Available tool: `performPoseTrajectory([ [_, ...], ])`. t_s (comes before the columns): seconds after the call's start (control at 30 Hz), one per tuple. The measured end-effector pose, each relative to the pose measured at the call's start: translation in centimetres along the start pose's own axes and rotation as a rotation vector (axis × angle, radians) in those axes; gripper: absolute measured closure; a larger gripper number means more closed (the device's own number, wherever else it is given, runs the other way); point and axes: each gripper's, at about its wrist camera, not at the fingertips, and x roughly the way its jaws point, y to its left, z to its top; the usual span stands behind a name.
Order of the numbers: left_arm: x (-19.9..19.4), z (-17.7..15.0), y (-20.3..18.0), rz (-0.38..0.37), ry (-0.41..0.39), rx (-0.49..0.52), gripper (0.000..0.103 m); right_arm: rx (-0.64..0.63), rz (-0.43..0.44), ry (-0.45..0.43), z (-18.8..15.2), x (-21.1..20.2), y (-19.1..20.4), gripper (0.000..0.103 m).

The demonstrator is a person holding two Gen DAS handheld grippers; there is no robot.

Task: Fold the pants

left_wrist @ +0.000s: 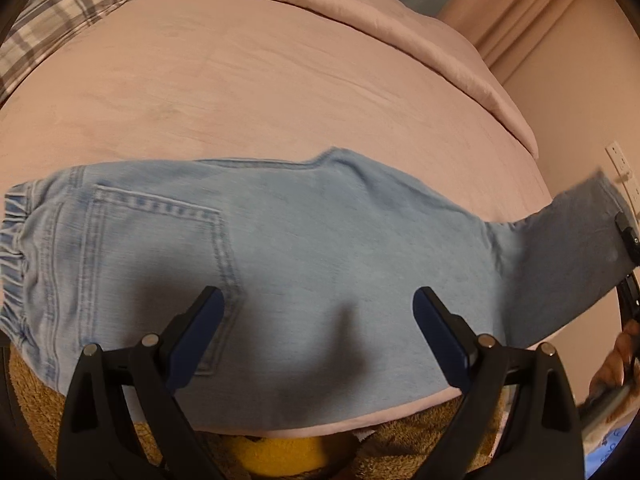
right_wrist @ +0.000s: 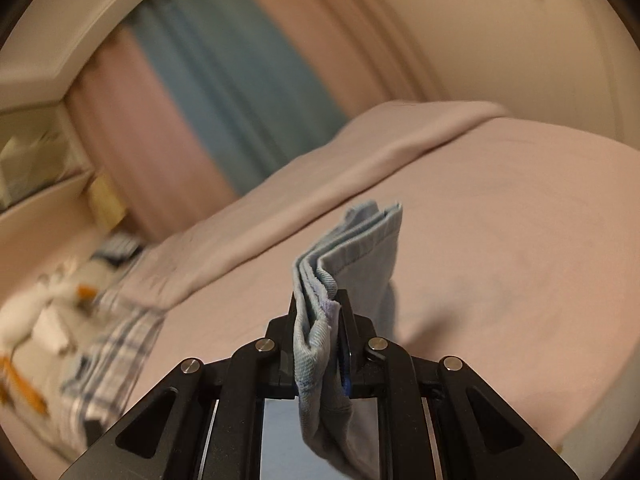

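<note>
Closest in, lower middle of the right wrist view: right gripper [right_wrist: 320, 316] clamped narrow on the stacked hem end of the pants [right_wrist: 352, 248], several denim layers bunched between the pads. Looks like a shallow bite near the edge, so probably the main worry here: a quick swing could tug 1 or 2 layers loose and wreck the alignment of the legs.

Lower part of the left wrist view: left gripper [left_wrist: 318, 320] spread wide, holding nothing, hovering above the seat of the pants [left_wrist: 280, 240] by the back pocket [left_wrist: 160, 248]. No pin on the cloth, so pulling the leg over might drag the whole garment across the bed [left_wrist: 260, 80] instead of creasing it. Could also slide off the near edge, since the denim already sits close to it.

Further right in that view: leg end lifted off the bed, hem blurred, right gripper only partly visible at the frame edge.

Far back: plaid pillow [left_wrist: 60, 12] upper left, well apart from everything.
</note>
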Motion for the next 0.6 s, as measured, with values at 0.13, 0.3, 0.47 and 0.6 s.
performPoseTrajectory([
  [0.13, -0.3, 0.2, 0.7, 0.019, -0.005, -0.019, 0.007, -0.088, 0.075, 0.111, -2.1, 3.3, 3.6, 0.087],
  [0.3, -0.6, 0.0, 1.2, 0.033, -0.011, -0.03, 0.007, -0.152, 0.096, 0.306, -6.3, 8.0, 5.8, 0.087],
  [0.47, -0.8, -0.1, 1.7, 0.036, -0.005, -0.031, 0.007, -0.214, 0.09, 0.463, -10.9, 9.6, 7.4, 0.087],
  [0.6, -0.5, -0.2, 1.8, 0.032, 0.005, -0.031, 0.007, -0.251, 0.051, 0.567, -12.9, 10.1, 7.2, 0.087],
])
